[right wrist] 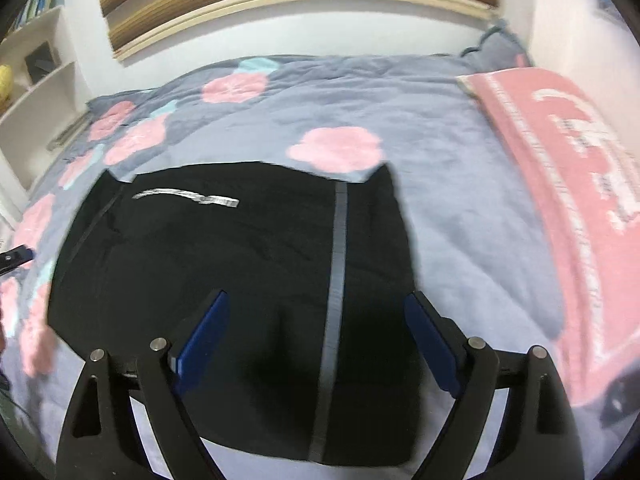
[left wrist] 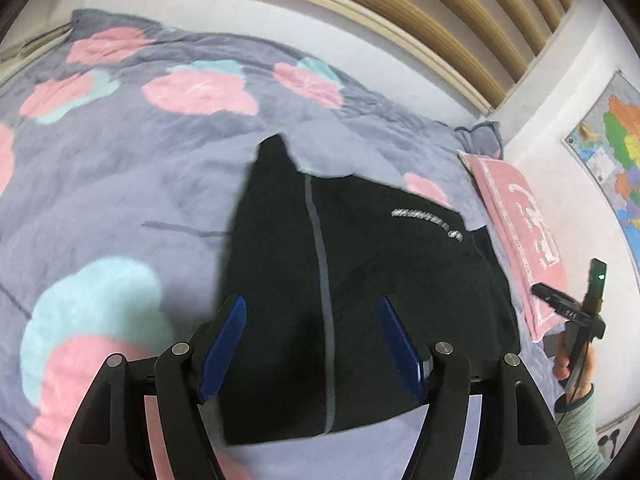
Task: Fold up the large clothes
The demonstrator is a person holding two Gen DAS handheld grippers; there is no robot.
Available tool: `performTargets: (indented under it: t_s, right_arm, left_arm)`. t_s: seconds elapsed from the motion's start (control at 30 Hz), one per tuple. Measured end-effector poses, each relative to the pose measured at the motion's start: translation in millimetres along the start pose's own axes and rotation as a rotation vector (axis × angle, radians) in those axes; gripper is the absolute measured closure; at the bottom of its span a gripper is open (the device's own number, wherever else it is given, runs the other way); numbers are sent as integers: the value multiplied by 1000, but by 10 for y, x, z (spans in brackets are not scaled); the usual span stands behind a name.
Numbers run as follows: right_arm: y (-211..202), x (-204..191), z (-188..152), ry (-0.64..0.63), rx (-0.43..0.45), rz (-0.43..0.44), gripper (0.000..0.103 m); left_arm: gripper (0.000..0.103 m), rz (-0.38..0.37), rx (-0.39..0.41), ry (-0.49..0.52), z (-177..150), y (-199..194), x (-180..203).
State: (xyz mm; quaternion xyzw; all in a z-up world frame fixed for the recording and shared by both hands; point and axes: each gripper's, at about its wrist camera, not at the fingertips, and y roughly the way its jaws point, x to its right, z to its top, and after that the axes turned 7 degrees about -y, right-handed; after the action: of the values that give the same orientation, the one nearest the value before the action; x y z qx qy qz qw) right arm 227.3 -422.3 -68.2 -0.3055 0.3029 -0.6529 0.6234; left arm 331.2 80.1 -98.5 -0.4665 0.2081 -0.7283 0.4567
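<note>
A black garment [left wrist: 360, 280] with grey side stripes and a silver logo lies flat on the bed, roughly folded into a rectangle. It also shows in the right wrist view [right wrist: 240, 280]. My left gripper [left wrist: 312, 304] is open, its blue pads hovering over the garment's left stripe near the front edge. My right gripper [right wrist: 316, 300] is open above the garment's right stripe [right wrist: 336, 264]. The right gripper also shows in the left wrist view [left wrist: 576, 312] at the far right, held in a hand. Neither gripper holds cloth.
The bed has a grey-blue quilt [left wrist: 140, 184] with pink and teal flowers. A pink pillow [right wrist: 568, 184] lies on the right by the wall. A wooden slatted headboard [left wrist: 440, 20] is behind. White shelves [right wrist: 36, 88] stand at left; a map [left wrist: 612, 152] hangs on the right wall.
</note>
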Motion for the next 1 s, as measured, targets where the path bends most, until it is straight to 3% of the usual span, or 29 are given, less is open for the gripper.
performTargets:
  t_s: [0.17,0.27,0.37,0.57,0.67,0.8,0.9,1.0]
  right_arm:
    - [-108,177,-113,-23,8,-112,8]
    - [-77,284,-147,-11,-4,-137,8]
    - [62,379,-172,22,-30,-97,8]
    - [551,570,-274,80,-110,-7,8]
    - [842,687,-347,115,-173,57,8]
    - [1199,938,-459,247,-227,331,6]
    - [1372,1042,-482,298,-247,421,0]
    - [1482,1079,-459,316,-241,479,0]
  left_arm:
    - [32,-8,-4,-40,-39,61,-208]
    - [32,-19,2,-53,49,207,-228]
    - [32,-36,-17,-90,132,411,-310]
    - [32,-161,-118,-240,203,877,-579]
    - [32,-236,-190,-307,196,1114,-655]
    - [30,-258,-225,-322,192,1322,-630]
    - [28,-263,-250,-336,196,1447,-593]
    - [28,-250,-248,-322,190,1494,-499]
